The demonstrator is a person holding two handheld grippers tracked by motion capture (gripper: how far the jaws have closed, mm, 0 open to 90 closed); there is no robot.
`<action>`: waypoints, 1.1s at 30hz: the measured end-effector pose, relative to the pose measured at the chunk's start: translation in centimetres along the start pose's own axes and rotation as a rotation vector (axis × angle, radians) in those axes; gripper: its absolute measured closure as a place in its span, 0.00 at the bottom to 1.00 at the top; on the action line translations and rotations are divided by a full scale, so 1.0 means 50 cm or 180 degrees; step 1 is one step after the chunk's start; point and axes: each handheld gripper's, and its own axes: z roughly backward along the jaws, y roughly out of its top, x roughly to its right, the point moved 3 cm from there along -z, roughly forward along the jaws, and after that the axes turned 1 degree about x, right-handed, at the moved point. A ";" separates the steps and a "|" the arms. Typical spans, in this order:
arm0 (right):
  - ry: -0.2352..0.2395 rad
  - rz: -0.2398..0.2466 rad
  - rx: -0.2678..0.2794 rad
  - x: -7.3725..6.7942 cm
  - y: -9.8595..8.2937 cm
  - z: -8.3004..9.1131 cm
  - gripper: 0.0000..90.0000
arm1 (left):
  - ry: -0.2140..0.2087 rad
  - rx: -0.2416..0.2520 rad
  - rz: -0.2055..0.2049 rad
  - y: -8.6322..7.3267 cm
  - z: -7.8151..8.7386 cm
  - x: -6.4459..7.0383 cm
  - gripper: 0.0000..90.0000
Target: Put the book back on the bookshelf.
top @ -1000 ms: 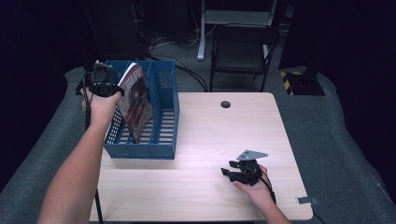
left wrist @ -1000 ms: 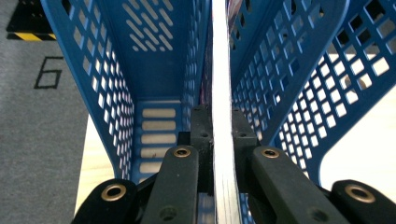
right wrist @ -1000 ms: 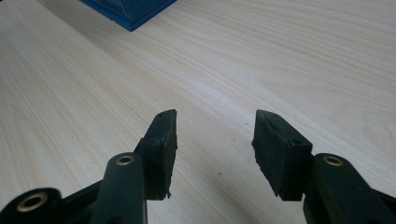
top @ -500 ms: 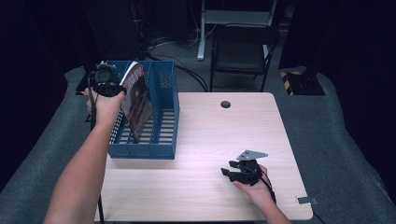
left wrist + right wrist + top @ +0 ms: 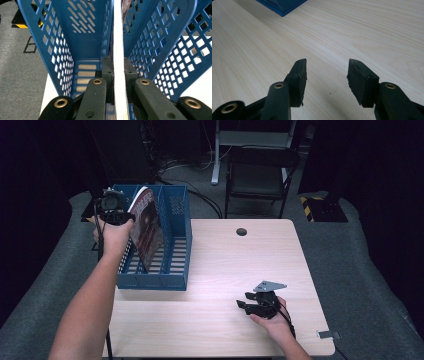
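A blue perforated file rack (image 5: 150, 281) stands on the left of the pale wooden table (image 5: 225, 265). A magazine (image 5: 147, 227) with a dark red cover stands tilted in the rack's left compartment. My left gripper (image 5: 114, 205) is shut on its upper back edge. In the left gripper view the jaws pinch the magazine's white edge (image 5: 118, 45) at my left gripper (image 5: 117, 66), with the rack's walls (image 5: 62, 50) on both sides. My right gripper (image 5: 245, 306) rests low on the table's front right, open. Bare table (image 5: 362, 30) shows between the fingers of my right gripper (image 5: 325, 70).
A round cable hole (image 5: 241, 231) sits near the table's far edge. A black chair (image 5: 260, 175) stands behind the table. A yellow-and-black object (image 5: 320, 205) lies on the grey floor covering at the right. A small metal plate (image 5: 327, 334) sits at the front right corner.
My left gripper has shifted slightly up and toward the far side with the magazine, which still stands in the rack. The right gripper has not moved.
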 end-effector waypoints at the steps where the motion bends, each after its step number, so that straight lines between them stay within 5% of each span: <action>1: -0.0008 -0.0003 0.0024 0.000 0.000 0.000 0.55 | -0.0009 0.0019 0.0017 -0.002 0.000 -0.001 0.93; 13: 0.0004 -0.0014 -0.0001 -0.001 0.000 -0.001 0.55 | -0.0062 -0.0018 -0.0006 -0.004 0.001 -0.004 0.89; 33: 0.0031 -0.0007 -0.0019 -0.002 -0.001 -0.004 0.55 | -0.0224 -0.0086 -0.0042 -0.018 -0.002 0.002 0.55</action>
